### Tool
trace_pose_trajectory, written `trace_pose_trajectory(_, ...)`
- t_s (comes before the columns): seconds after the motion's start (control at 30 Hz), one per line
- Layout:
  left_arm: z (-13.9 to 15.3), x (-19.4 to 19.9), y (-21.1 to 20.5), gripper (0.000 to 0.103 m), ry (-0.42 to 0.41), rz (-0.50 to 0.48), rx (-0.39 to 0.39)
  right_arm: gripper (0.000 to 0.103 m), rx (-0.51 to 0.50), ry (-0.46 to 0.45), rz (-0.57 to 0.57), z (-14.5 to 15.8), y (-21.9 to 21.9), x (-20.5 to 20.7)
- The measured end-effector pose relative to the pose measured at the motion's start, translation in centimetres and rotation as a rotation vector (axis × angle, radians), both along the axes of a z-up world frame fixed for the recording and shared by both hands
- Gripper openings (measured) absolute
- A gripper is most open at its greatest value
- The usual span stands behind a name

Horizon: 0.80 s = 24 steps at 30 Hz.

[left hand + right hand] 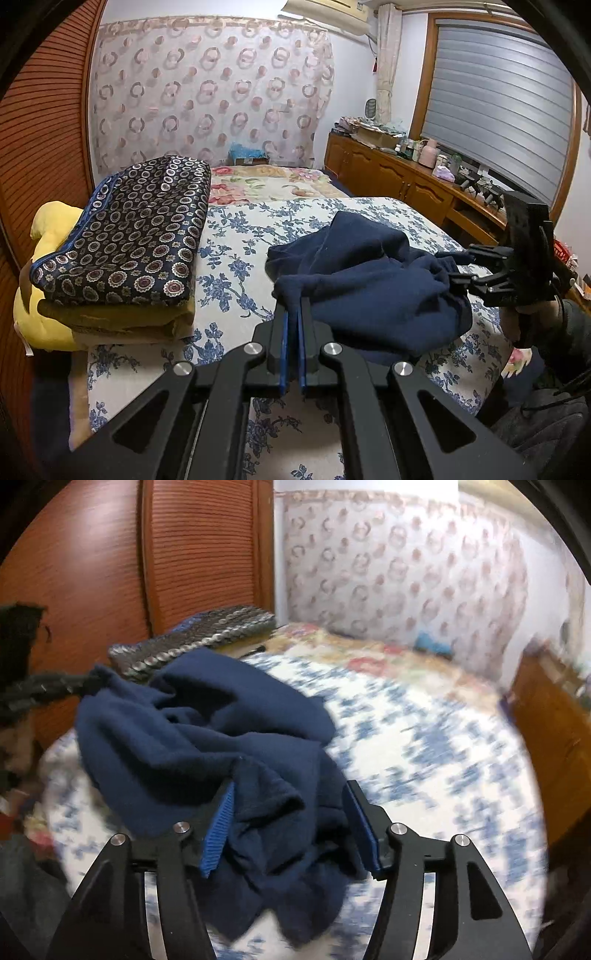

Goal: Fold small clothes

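A crumpled navy garment (369,280) lies on the bed (236,258), on a white cover printed with blue flowers. The left gripper (293,314) has its jaws together, pinching a fold at the near left edge of the cloth. The right gripper (291,827) has its jaws apart; a bunched part of the navy cloth sits between them, touching the left blue pad (219,830) while the right one stands clear of it. In the left wrist view that gripper shows at the cloth's right edge, held by a hand (532,317) in a dark sleeve. At the bed's left side a folded dark quilt (125,236) with ring patterns rests on a yellow pillow (44,321), well apart from the garment. No writing or label can be read anywhere; the right wrist view is blurred.
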<state>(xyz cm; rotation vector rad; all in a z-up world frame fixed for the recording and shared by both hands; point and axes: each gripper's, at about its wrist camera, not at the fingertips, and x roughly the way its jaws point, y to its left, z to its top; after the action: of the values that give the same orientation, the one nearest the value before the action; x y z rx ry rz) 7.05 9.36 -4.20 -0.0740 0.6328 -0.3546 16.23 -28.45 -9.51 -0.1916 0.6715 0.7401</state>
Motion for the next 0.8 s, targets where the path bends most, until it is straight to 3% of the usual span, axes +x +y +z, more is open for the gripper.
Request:
trace_pose_trajectory(0.1, 0.0, 0.0, 0.0, 0.001, -0.002, -0.004, -0.007, 0.060, 0.000, 0.055, 0.035, -0.9, 0.6, 0.7)
trace_pose_trajectory(0.13, 0.0, -0.1, 0.0, 0.001, -0.003, -0.004, -0.007, 0.055, 0.007, 0.059, 0.041, -1.0, 0.6, 0.7)
trace_pose_trajectory(0.2, 0.2, -0.1, 0.1, 0.001, -0.009, -0.001, -0.008, 0.016, 0.029, 0.032, 0.069, -0.6, 0.5, 0.1)
trace_pose_trajectory(0.27, 0.8, -0.2, 0.0, 0.001, -0.030, -0.002, -0.018, 0.010, 0.037, -0.023, 0.083, 0.4, 0.2, -0.9)
trace_pose_trajectory(0.43, 5.2, -1.1, 0.0, 0.001, -0.166, -0.012, -0.070, 0.007, 0.089, -0.181, 0.057, 4.8, -1.2, -3.1)
trace_pose_trajectory(0.63, 13.7, -2.6, -1.3, 0.001, -0.387, -0.050, -0.090, 0.007, 0.143, -0.384, 0.013, 12.2, -3.3, -6.0)
trace_pose_trajectory(0.8, 18.5, -4.0, -2.2, 0.001, -0.493, -0.091, -0.089, 0.006, 0.190, -0.529, -0.022, 18.1, -5.6, -9.5)
